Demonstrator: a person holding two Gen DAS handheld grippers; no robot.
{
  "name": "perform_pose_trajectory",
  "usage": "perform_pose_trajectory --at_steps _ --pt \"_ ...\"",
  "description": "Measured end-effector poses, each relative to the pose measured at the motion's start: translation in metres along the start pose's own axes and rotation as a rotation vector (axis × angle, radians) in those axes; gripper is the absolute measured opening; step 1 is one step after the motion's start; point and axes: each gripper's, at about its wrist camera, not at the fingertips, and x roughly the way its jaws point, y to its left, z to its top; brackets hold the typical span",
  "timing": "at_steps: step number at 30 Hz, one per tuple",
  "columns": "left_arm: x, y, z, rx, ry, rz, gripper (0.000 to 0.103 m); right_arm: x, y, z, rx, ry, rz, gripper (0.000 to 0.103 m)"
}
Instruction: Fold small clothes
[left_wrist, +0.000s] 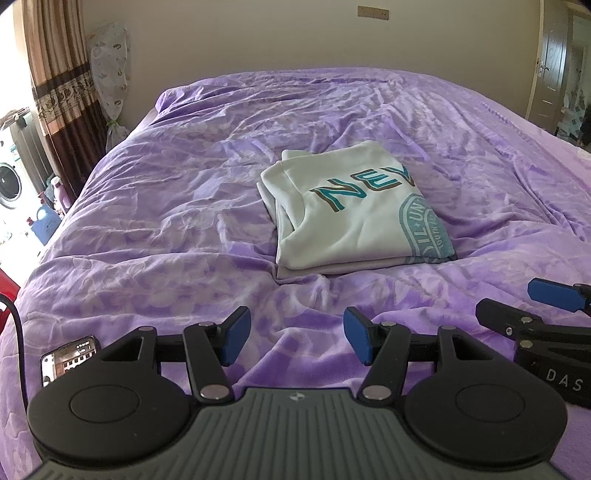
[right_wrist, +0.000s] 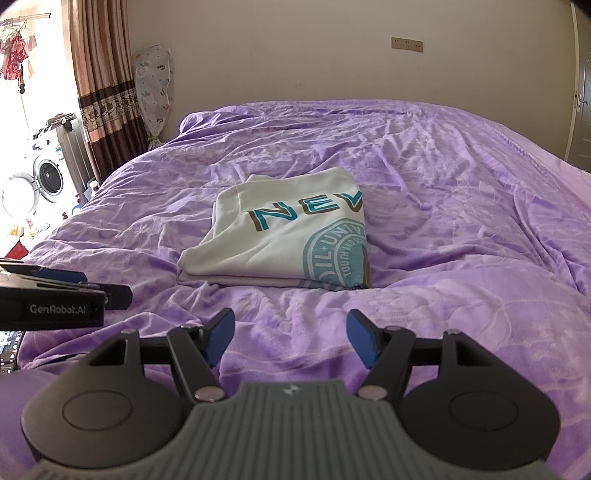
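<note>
A white cotton sweatshirt with teal lettering lies folded mid-way up the purple-quilted bed, apparently finished, as the left claw and right claw hover nearby, wide open and empty, seemingly awaiting another garment.

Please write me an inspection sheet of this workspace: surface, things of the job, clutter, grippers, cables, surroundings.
Surface: bed with wrinkled purple blanket.
Job's things: one white shirt with teal print, folded into a rectangle, lying mid-bed.
Clutter: phone on the blanket at near left.
Grippers: left gripper open, empty; right gripper open, empty; both short of the shirt.
Cables: black cable at the left edge.
Surroundings: curtain, washing machine, wall socket, door.
</note>
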Motion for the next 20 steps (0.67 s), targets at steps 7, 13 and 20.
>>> perform_pose_trajectory --at_steps 7,13,20 --pt "-0.002 0.0006 0.0 0.011 -0.014 -0.004 0.068 0.0 0.0001 -0.0002 0.001 -0.001 -0.001 0.063" --pt "-0.0034 0.0002 0.0007 0.016 -0.019 -0.009 0.071 0.0 0.0006 -0.0002 0.002 -0.001 -0.001 0.063" --pt "-0.0033 0.0009 0.0006 0.016 -0.018 -0.018 0.074 0.0 0.0006 -0.0001 0.002 -0.001 -0.001 0.064"
